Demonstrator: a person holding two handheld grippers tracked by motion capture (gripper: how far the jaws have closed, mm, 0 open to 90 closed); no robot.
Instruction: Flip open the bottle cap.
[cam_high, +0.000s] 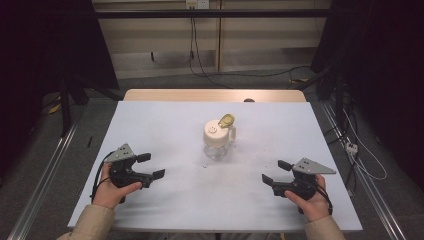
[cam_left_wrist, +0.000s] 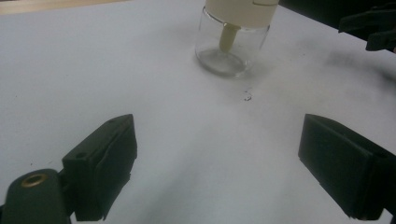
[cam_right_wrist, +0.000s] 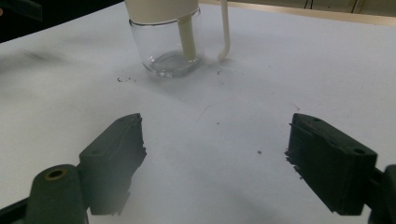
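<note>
A lidded glass jar (cam_high: 219, 141) stands mid-table (cam_high: 150, 120), well apart from open left tongs (cam_high: 151, 165) and right tongs (cam_high: 276, 171).

Surface (cam_high: 165, 125): white sheet, few dark specks near jar; bare light-wood strip (cam_high: 215, 95) along far edge. Jar (cam_high: 218, 147): clear glass, cream lid, yellowish flip cap (cam_high: 226, 120), cream tube inside. Left gripper (cam_high: 150, 166) and right gripper (cam_high: 274, 171): black jaws, grey three-cornered top plates. Sleeves (cam_high: 92, 222): beige. Floor: grey.

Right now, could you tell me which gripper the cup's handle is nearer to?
The right gripper: the cup has its handle on that side.
</note>
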